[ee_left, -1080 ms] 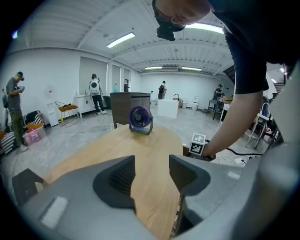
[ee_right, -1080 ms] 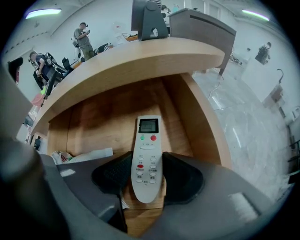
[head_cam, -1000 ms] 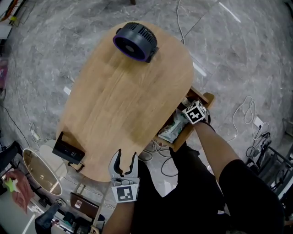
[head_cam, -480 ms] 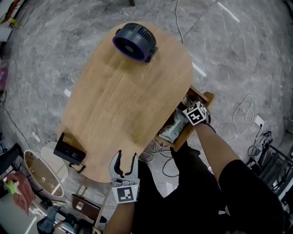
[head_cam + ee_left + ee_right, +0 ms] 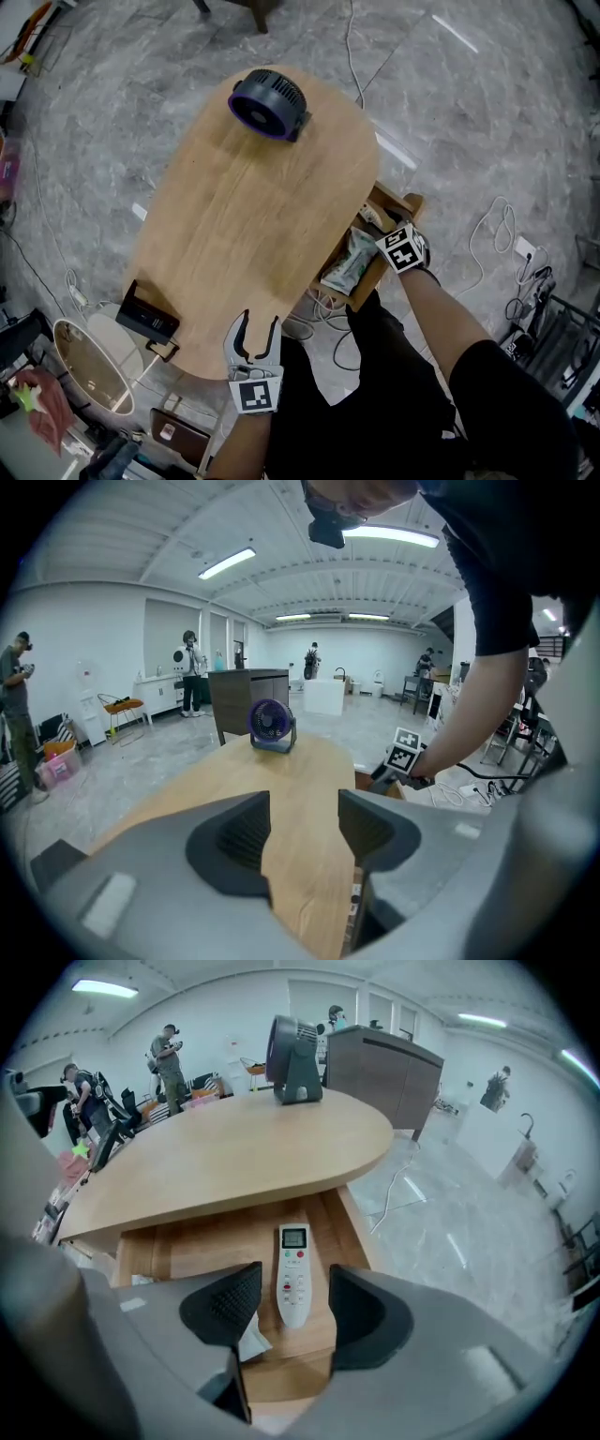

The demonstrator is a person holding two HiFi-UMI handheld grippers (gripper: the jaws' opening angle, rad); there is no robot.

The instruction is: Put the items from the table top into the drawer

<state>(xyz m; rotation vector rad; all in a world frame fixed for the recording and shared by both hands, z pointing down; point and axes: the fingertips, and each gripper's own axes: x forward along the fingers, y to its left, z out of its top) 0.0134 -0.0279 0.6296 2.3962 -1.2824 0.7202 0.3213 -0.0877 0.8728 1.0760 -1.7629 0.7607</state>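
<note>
Tabletop (image 5: 253, 216), one fan (image 5: 267, 103); drawer (image 5: 202, 1255), one remote (image 5: 293, 1274); left tool (image 5: 305, 832) wide; right tool (image 5: 292, 1309) wide, just narrowing.

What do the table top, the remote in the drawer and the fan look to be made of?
Table top: wood or wood-look laminate, matte, with visible light grain streaks. Remote: probably white plastic, smooth, with coloured buttons and a small screen. Fan: likely dark moulded plastic, judging by its slotted grille; purple rim looks plastic too.
</note>
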